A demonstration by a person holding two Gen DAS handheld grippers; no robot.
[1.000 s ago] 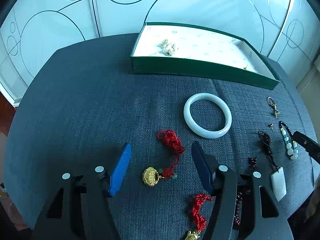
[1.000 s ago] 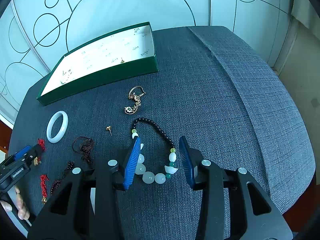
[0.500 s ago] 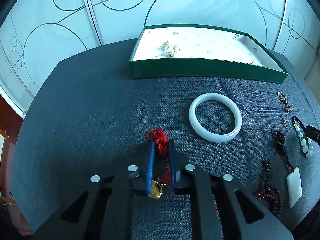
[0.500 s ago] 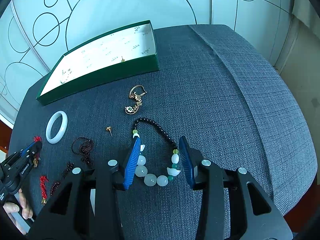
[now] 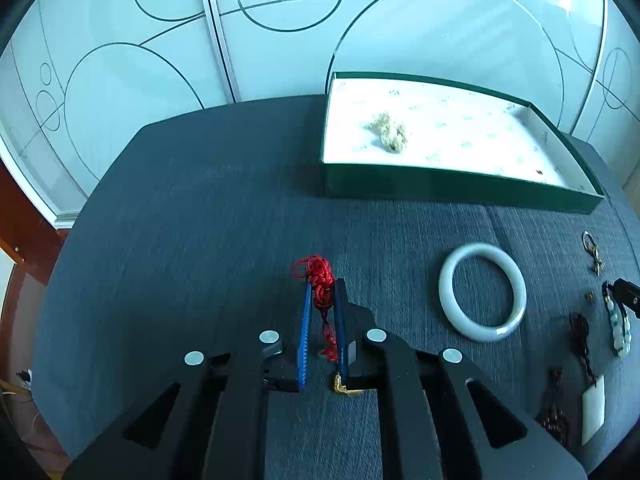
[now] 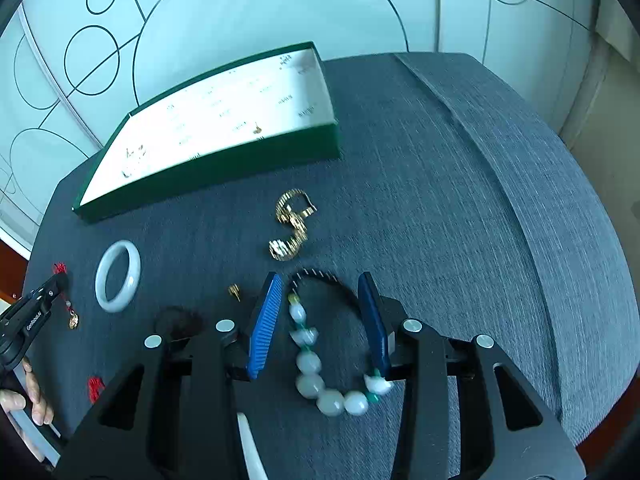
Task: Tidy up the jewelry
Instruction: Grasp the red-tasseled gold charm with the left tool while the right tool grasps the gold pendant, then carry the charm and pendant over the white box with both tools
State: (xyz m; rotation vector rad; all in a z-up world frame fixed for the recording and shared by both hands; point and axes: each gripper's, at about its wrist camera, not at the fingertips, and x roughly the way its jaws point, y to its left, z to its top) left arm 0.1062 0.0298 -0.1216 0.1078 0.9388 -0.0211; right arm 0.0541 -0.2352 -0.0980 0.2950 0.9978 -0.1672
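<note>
My left gripper (image 5: pixel 323 285) is shut on a red cord necklace (image 5: pixel 320 280). Its gold pendant (image 5: pixel 344 386) hangs below the pads, and it dangles off the table (image 6: pixel 74 320) in the right wrist view. My right gripper (image 6: pixel 320 278) is open over a bracelet (image 6: pixel 308 362) of black and pale jade beads that lies on the cloth between the jaws, untouched by the pads. The green box (image 5: pixel 440 188) with a white floor holds a pearl cluster (image 5: pixel 390 134) and stands beyond both grippers.
On the dark grey cloth lie a white jade bangle (image 5: pixel 442 292), a gold chain piece (image 6: pixel 290 224), a gold stud (image 6: pixel 234 291), a dark cord with a white tablet (image 5: pixel 592 408), brown beads (image 5: pixel 554 412) and another red cord (image 6: pixel 94 388). A hand (image 6: pixel 24 396) holds the left gripper.
My left gripper closed on the red cord and carried it up and left, away from the bangle. My right gripper slid forward, so the beads now sit deeper between its jaws.
</note>
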